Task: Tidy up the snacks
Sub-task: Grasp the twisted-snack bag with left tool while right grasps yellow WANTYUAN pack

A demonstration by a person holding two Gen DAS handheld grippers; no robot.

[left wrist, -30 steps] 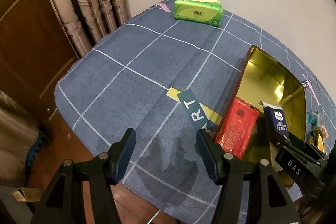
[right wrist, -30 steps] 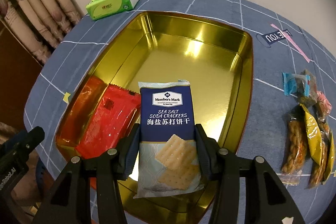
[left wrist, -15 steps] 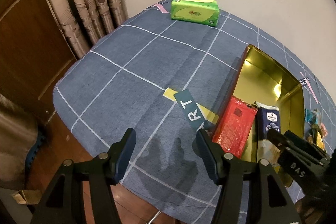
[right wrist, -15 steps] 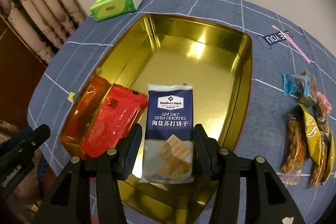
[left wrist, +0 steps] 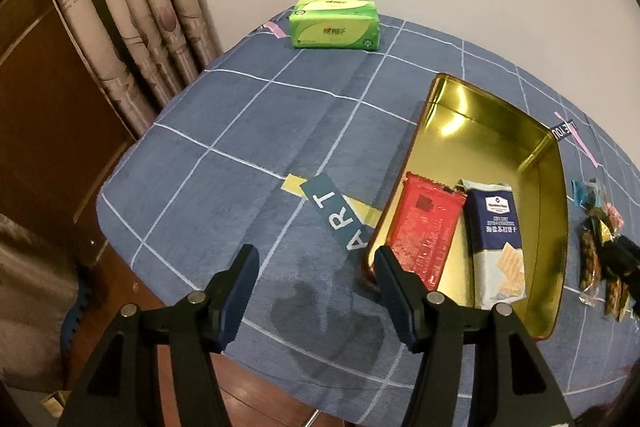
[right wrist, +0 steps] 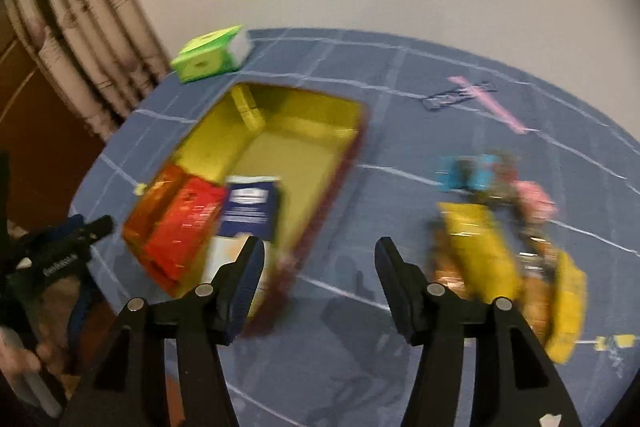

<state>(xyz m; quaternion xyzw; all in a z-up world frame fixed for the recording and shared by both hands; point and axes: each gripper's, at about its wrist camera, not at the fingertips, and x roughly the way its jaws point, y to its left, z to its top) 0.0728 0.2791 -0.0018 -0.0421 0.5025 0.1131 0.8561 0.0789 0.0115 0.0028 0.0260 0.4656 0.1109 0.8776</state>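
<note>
A gold tin tray holds a red snack pack and a blue soda cracker pack side by side. Loose snacks, yellow, blue and pink packs, lie on the cloth right of the tray. My left gripper is open and empty over the blue cloth left of the tray. My right gripper is open and empty, between the tray's right wall and the loose snacks. The right wrist view is blurred.
A green tissue pack lies at the far left of the round table. Curtains and a wooden door stand left. The table's near edge drops to the floor just below both grippers.
My right gripper let go of the cracker pack, which now lies in the tray, and swung back and right toward the loose snacks. My left gripper drew back slightly.
</note>
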